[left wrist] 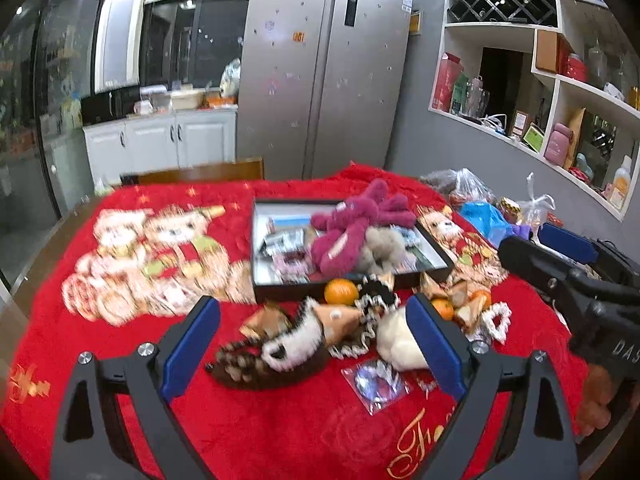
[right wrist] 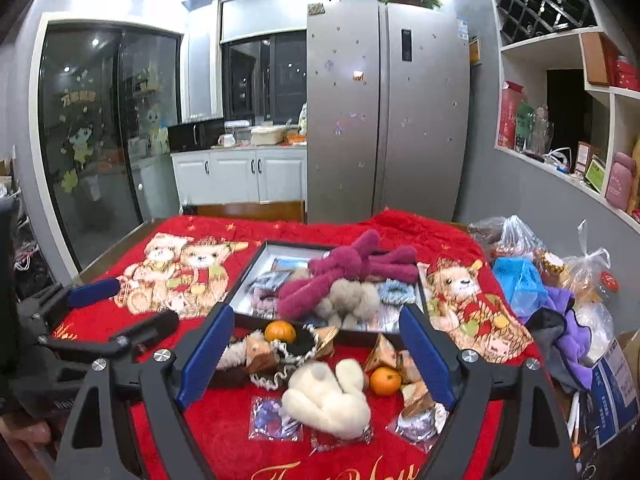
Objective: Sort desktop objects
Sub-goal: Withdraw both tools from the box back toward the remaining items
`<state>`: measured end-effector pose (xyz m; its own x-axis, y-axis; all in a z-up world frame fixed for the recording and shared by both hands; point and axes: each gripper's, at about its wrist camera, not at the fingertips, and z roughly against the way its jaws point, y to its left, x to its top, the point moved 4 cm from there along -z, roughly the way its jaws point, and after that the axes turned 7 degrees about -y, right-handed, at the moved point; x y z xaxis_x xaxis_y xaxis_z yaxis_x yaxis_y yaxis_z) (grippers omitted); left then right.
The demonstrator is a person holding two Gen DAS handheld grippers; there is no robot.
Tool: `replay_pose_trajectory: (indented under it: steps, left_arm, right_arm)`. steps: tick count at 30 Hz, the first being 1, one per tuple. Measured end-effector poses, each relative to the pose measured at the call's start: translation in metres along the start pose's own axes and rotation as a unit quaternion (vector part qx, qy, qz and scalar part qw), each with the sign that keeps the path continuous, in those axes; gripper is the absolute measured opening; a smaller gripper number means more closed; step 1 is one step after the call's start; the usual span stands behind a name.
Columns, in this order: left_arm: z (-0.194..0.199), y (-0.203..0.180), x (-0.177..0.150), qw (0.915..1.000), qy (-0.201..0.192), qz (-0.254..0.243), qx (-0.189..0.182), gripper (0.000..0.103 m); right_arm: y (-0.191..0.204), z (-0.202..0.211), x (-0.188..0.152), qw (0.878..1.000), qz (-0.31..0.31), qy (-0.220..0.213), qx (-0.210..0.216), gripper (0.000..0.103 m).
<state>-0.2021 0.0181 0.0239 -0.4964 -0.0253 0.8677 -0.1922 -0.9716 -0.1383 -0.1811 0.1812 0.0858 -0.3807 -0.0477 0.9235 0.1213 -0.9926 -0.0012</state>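
A black tray (left wrist: 280,294) sits mid-table on the red cloth (left wrist: 120,360). In it lie a magenta plush (left wrist: 344,236), a beige plush and several small packets. In front of the tray lie a brown-and-white plush (left wrist: 280,344), a white plush (left wrist: 396,340), two oranges (left wrist: 341,292) (left wrist: 442,307) and clear packets (left wrist: 376,382). My left gripper (left wrist: 312,300) hovers open above this pile, holding nothing. My right gripper (right wrist: 316,309) is open over the white plush (right wrist: 326,396) and the oranges (right wrist: 280,331), short of the tray (right wrist: 256,256). Each gripper shows in the other's view, the right one (left wrist: 560,252) and the left one (right wrist: 120,310).
Plastic bags (right wrist: 520,284) and purple cloth (right wrist: 572,332) crowd the table's right edge. A wooden chair back (right wrist: 252,210) stands at the far side, with a fridge (right wrist: 384,112) behind and wall shelves (left wrist: 560,92) to the right. Bear prints cover the cloth's left half.
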Motion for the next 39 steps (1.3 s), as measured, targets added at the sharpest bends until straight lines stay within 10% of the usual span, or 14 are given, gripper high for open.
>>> replay_pose_trajectory:
  steps: [39]
  left_arm:
    - [-0.11,0.041,-0.089,0.9928,0.115,-0.031,0.013,0.095]
  right_arm:
    - [-0.022,-0.116,-0.145,0.978,-0.026,0.195,0.064,0.087]
